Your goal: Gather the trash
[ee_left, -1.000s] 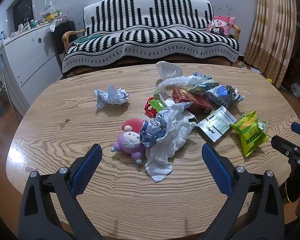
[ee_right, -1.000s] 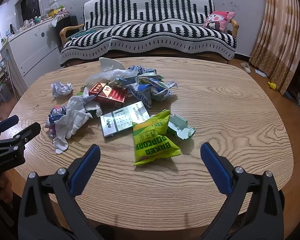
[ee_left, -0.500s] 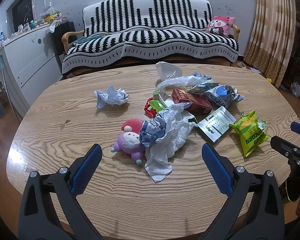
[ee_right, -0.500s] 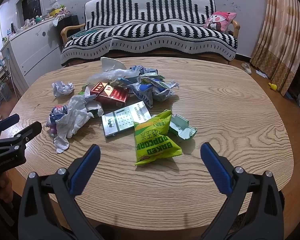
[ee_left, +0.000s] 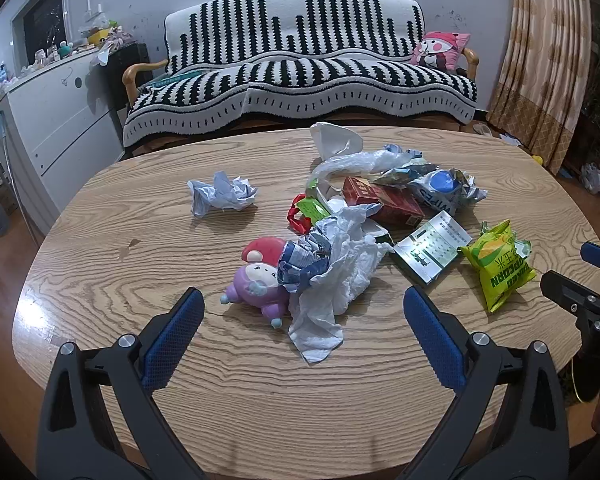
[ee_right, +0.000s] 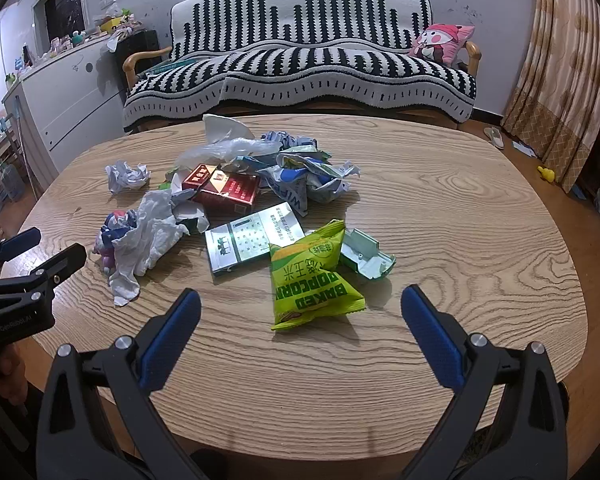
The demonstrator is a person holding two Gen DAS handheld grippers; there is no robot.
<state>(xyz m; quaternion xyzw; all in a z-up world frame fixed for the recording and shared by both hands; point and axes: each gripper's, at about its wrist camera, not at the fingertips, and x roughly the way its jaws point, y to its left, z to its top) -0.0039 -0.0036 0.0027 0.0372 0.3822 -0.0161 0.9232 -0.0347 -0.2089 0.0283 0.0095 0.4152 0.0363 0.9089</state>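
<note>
Trash lies heaped on the oval wooden table: a crumpled white tissue, a red box, a silvery flat pack, a green popcorn bag, a crushed wipes wrapper, and a paper ball apart at the left. A purple and red toy lies under the tissue. My left gripper is open, low over the near edge, just short of the tissue. My right gripper is open with the popcorn bag between and ahead of its fingers. A pale green plastic piece sits behind the bag.
A striped sofa with a pink cushion stands behind the table. A white cabinet is at the left and curtains at the right. Bare wood spreads over the table's right half and near edge.
Both grippers have eased slightly forward toward the pile, so the trash sits a little nearer. Both stay open and nothing on the table has moved.
</note>
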